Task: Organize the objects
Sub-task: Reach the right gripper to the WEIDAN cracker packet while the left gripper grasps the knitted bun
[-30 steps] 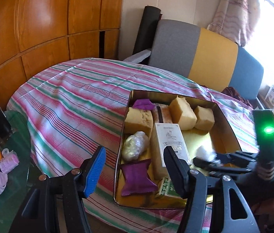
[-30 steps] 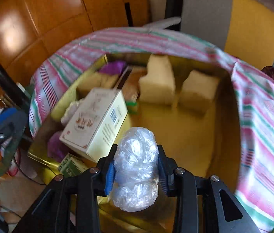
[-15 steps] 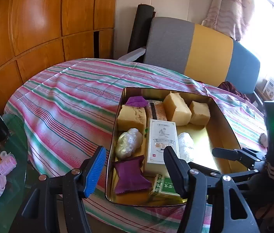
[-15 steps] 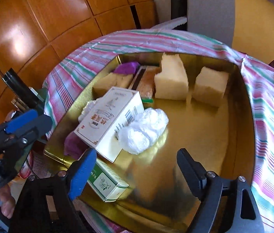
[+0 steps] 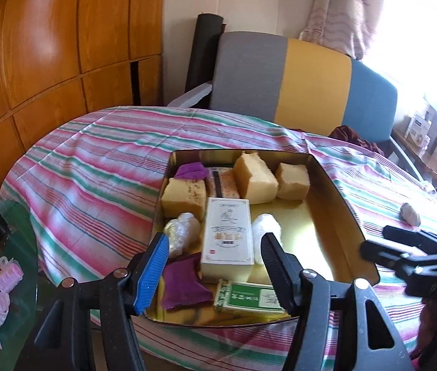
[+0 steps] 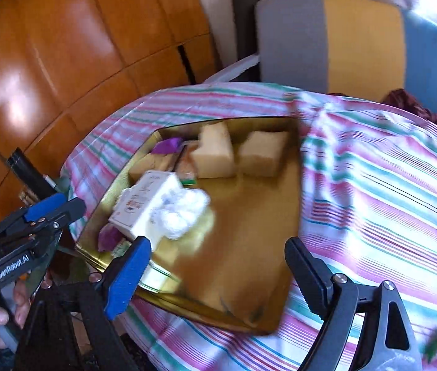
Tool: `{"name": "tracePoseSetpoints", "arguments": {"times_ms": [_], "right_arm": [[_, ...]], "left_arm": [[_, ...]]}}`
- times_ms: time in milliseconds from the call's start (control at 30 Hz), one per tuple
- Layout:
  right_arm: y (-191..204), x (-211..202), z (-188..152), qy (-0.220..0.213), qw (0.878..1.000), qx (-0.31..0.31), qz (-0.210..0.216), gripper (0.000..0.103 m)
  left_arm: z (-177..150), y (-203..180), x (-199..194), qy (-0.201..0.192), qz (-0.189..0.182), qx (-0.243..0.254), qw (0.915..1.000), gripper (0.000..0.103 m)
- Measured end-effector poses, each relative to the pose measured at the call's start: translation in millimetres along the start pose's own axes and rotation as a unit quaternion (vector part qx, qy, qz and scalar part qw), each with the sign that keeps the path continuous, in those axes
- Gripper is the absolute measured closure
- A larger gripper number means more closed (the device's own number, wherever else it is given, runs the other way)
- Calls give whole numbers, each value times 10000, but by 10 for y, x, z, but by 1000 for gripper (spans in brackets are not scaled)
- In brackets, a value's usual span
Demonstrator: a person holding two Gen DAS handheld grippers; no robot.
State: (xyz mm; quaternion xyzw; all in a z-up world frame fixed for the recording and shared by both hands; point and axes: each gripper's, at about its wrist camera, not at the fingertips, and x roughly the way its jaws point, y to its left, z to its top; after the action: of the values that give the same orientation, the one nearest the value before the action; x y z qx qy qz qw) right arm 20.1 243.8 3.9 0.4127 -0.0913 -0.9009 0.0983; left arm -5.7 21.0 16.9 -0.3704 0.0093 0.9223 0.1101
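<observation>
Striped pink, green and white cloth covers the tabletop (image 5: 101, 167), and on it sits a gold tin tray (image 5: 336, 198) holding three sponge cake blocks at its far end. At the tray's middle lies a white carton (image 5: 227, 235), with a plastic-wrapped ball (image 5: 266, 225) touching its right side. Both the left tool (image 5: 214, 266) and the right tool (image 6: 218, 273) hover at the tray's near edge, fingers wide apart and empty.

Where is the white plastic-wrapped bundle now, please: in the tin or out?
In. The bundle lies on the gold tin's floor beside the white box, free of both open grippers.
</observation>
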Motion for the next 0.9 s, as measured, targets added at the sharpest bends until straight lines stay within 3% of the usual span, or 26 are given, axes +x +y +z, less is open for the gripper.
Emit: {"name": "tracePoseSetpoints", "arguments": {"times_ms": [233, 367, 500, 700, 900], "right_arm": [[-759, -430, -144, 180, 9966, 171, -789, 7], [-1226, -650, -275, 741, 9892, -51, -1261, 4], [-1651, -854, -495, 1551, 9710, -469, -1757, 2], [-2128, -918, -816, 2472, 9337, -884, -2434, 1], [-2154, -669, -946, 2841, 9061, -1771, -2585, 0]], "left_arm": [[35, -258, -1, -8, -233, 286, 9993, 40], [76, -448, 3, -32, -460, 497, 9977, 40], [101, -641, 15, -29, -724, 668, 9951, 40], [97, -919, 57, 68, -972, 904, 9911, 40], [101, -1131, 46, 108, -1095, 1084, 9880, 40]]}}
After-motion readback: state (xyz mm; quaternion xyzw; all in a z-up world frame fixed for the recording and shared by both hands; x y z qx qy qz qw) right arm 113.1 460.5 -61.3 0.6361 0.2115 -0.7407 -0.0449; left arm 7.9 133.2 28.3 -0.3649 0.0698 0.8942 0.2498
